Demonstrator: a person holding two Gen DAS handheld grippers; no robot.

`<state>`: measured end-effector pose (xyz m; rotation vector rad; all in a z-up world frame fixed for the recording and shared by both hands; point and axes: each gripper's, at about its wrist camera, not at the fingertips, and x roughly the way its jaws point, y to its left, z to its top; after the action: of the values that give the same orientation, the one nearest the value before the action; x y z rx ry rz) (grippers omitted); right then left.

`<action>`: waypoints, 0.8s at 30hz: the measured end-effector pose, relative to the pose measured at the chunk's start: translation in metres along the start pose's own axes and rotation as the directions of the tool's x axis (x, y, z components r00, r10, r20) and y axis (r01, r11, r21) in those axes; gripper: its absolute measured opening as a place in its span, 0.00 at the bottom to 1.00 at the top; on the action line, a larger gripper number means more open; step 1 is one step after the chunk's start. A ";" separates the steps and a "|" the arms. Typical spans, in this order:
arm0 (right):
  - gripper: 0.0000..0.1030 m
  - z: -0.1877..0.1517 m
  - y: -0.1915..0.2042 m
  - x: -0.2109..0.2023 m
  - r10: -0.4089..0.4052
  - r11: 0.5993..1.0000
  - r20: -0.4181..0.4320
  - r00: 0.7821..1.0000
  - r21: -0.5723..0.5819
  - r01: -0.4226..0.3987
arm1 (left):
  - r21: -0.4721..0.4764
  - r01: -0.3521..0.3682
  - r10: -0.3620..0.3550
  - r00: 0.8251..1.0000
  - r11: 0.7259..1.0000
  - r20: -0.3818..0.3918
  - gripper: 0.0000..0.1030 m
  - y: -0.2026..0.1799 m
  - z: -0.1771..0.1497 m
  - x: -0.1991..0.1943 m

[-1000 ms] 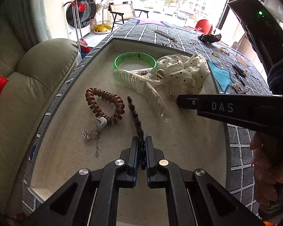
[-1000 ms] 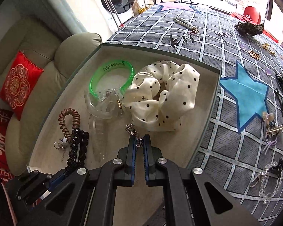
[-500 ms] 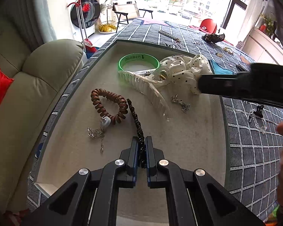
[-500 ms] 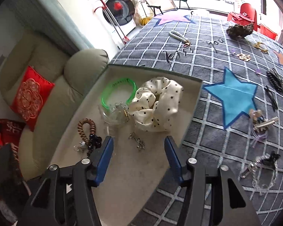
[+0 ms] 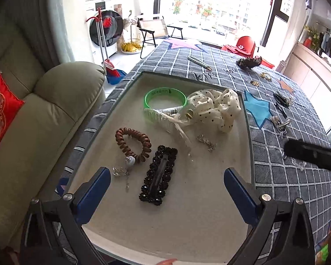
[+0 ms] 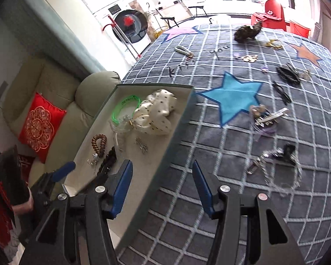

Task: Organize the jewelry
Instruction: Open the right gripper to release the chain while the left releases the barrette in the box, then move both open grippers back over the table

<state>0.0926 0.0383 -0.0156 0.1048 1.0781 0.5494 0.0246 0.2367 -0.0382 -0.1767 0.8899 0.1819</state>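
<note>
The left gripper is opening, its two blue fingers spread wide, touching nothing; one black beaded clip lies flat on the tray between and just ahead of them. The right gripper has its fingers parted about halfway and holds nothing, hovering over the tray's right wall and the checked cloth. In the tray: one brown coil tie, one green bangle, one dotted scrunchie, one clear claw clip, two small chain pieces. One chain bracelet lies on the cloth.
</note>
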 end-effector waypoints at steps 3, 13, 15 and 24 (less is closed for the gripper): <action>0.64 -0.011 -0.012 -0.008 -0.008 1.000 0.003 1.000 0.022 0.008 | 0.005 -0.017 0.016 1.000 1.000 0.020 1.00 -0.002 -0.002 -0.007; 0.83 -0.048 -0.061 -0.028 -0.044 0.992 -0.003 0.999 0.117 0.044 | 0.064 0.008 -0.011 0.999 0.998 0.036 1.00 -0.035 -0.009 -0.032; 0.84 -0.054 -0.073 -0.034 -0.057 0.989 -0.001 0.998 0.135 0.056 | 0.088 0.025 -0.028 0.999 0.996 0.034 1.00 -0.049 -0.010 -0.038; 0.84 -0.072 -0.120 -0.063 -0.099 0.973 0.024 0.995 0.213 0.092 | 0.174 0.083 -0.084 0.996 0.981 0.002 1.00 -0.106 -0.023 -0.048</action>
<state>0.0530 -0.1078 -0.0402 0.2468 1.0996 0.3439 0.0017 0.1249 -0.0064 -0.0504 0.8828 0.0264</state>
